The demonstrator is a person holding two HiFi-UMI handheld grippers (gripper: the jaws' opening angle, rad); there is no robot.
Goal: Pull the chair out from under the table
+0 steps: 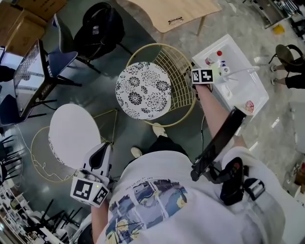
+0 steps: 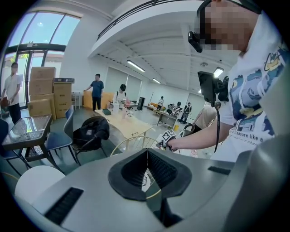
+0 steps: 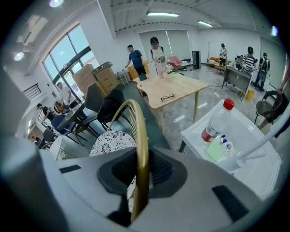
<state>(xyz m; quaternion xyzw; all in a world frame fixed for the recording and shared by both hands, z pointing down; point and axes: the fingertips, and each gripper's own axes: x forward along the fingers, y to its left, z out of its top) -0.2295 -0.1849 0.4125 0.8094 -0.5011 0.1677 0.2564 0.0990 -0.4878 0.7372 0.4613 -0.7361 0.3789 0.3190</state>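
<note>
Right claw (image 3: 141, 170) clamped on chair (image 1: 143, 90) gold back rim (image 3: 138, 122); left claw (image 2: 146, 172) closed, empty, well apart from chair.

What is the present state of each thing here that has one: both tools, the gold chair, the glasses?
Right tool: shut on the rim of the gold chair.
Left tool: shut, empty, away from the chair.
Gold chair: upright, no longer under the wooden table.
Glasses: lying on the wooden table.
</note>
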